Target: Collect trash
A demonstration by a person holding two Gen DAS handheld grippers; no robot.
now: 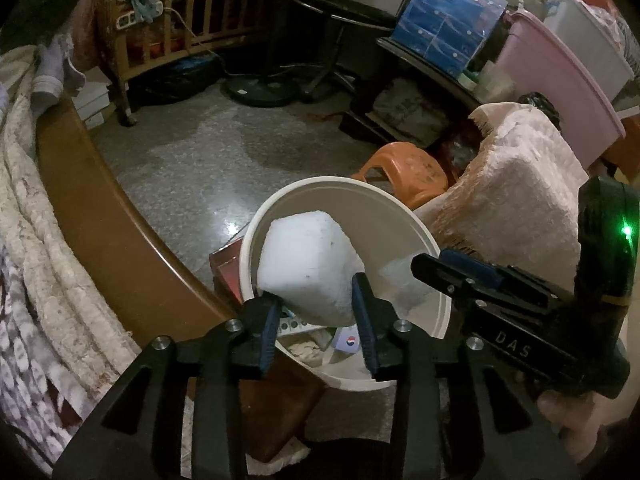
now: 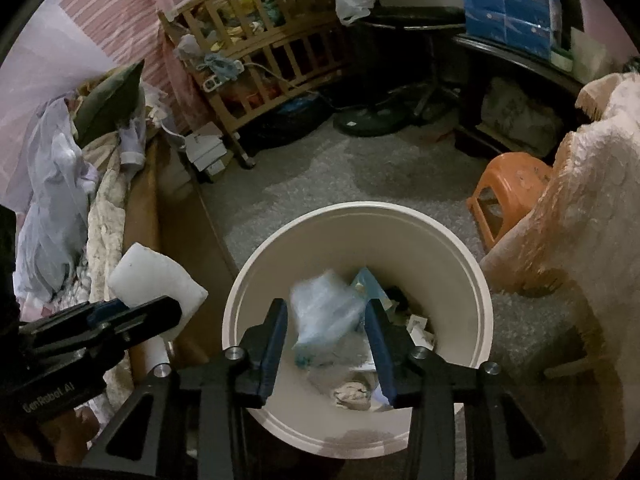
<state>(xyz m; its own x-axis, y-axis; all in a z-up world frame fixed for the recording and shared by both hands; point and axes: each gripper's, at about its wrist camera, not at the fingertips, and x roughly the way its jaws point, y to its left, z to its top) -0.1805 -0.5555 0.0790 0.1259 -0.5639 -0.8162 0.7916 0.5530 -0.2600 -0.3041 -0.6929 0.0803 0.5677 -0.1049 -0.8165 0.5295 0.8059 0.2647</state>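
A round white bin [image 2: 472, 276] stands on the floor; it also shows in the left wrist view [image 1: 424, 236]. My left gripper [image 1: 318, 304] is shut on a white foam block [image 1: 308, 264], held just above the bin's left rim; the block also shows in the right wrist view [image 2: 156, 276]. My right gripper [image 2: 326, 320] is open above the bin. A blurred clear plastic bag [image 2: 324, 312] is in the air between its fingers, apart from both. Paper and wrappers [image 2: 352, 392] lie in the bin. The right gripper also shows in the left wrist view [image 1: 448, 268].
A wooden bed frame [image 1: 100, 216] with blankets runs along the left. An orange stool [image 2: 508, 192] and a chair draped in a pink fluffy cover [image 2: 576, 208] stand right of the bin. A wooden crib [image 2: 256, 60] and a fan base [image 2: 372, 120] are at the back.
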